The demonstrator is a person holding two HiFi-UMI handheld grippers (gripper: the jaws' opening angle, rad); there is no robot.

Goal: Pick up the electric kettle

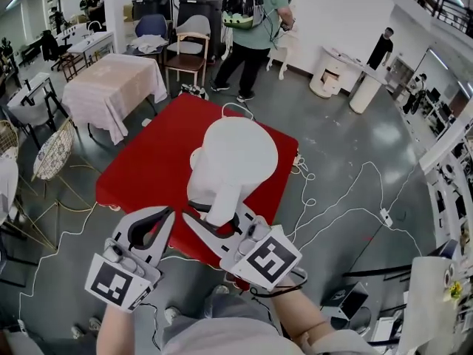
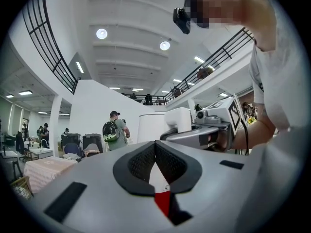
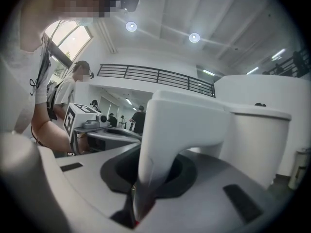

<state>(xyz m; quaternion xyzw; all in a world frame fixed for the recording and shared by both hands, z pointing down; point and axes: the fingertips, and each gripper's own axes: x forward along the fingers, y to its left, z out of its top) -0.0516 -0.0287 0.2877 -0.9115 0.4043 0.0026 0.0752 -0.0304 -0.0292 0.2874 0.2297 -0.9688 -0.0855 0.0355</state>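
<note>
The white electric kettle (image 1: 233,157) hangs above the red table (image 1: 144,168), seen from above in the head view. My right gripper (image 1: 214,224) is shut on its handle (image 3: 170,140), which fills the gap between the dark pads in the right gripper view, with the kettle's body (image 3: 257,140) beyond. My left gripper (image 1: 164,217) is just left of the kettle, shut, with nothing in it. Its pads (image 2: 141,161) meet at the tips in the left gripper view, where the kettle (image 2: 153,127) and the right gripper (image 2: 204,130) show ahead.
A table with a pale cloth (image 1: 111,87) and a chair (image 1: 188,50) stand beyond the red table. A person with a backpack (image 1: 251,21) stands further back. White cables (image 1: 332,205) trail over the grey floor at right. A wire basket (image 1: 53,150) is at left.
</note>
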